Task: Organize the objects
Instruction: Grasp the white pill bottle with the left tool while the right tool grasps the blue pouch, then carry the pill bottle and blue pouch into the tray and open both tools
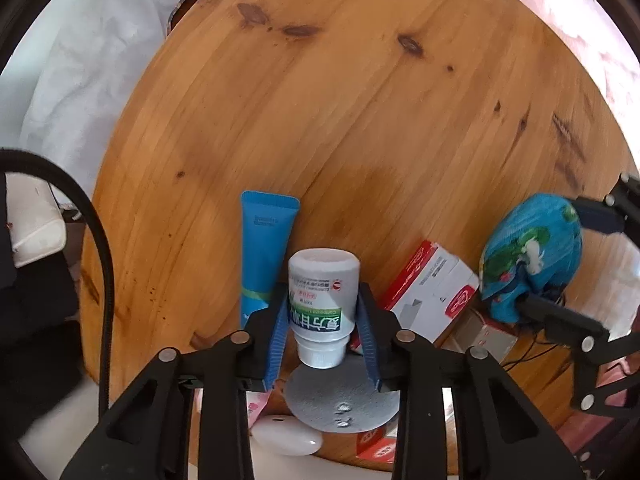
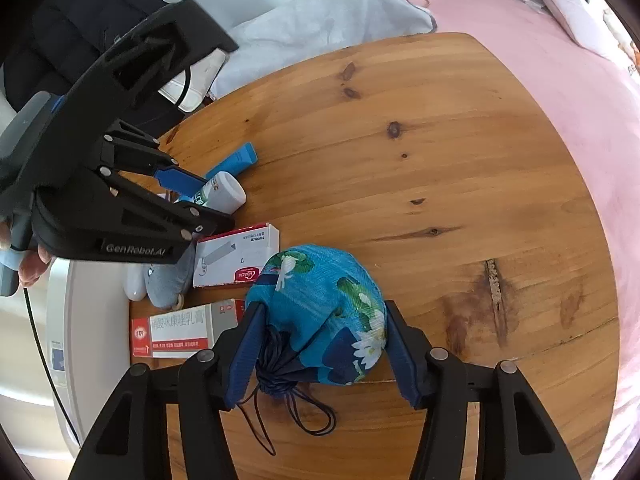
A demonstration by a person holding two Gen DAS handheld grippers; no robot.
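A white medicine bottle [image 1: 323, 308] with a green label sits between the blue pads of my left gripper [image 1: 324, 292], which is shut on its sides; the cap end faces the camera. From the right wrist view the same bottle [image 2: 222, 194] is seen in the left gripper [image 2: 216, 200] just above the round wooden table [image 2: 420, 160]. My right gripper [image 2: 323, 306] is shut on a blue flowered drawstring pouch [image 2: 320, 312] resting on the table, one pad against each side. The pouch [image 1: 532, 256] and right gripper [image 1: 548, 252] also show at the right of the left wrist view.
A blue tube [image 1: 264, 248] lies beside the bottle. A white and red box [image 2: 236, 256], a second red and white box [image 2: 180, 330], a grey round item [image 2: 170, 276] and a white oval item [image 2: 136, 280] crowd the table's near-left edge. A pink bed [image 2: 560, 60] lies beyond.
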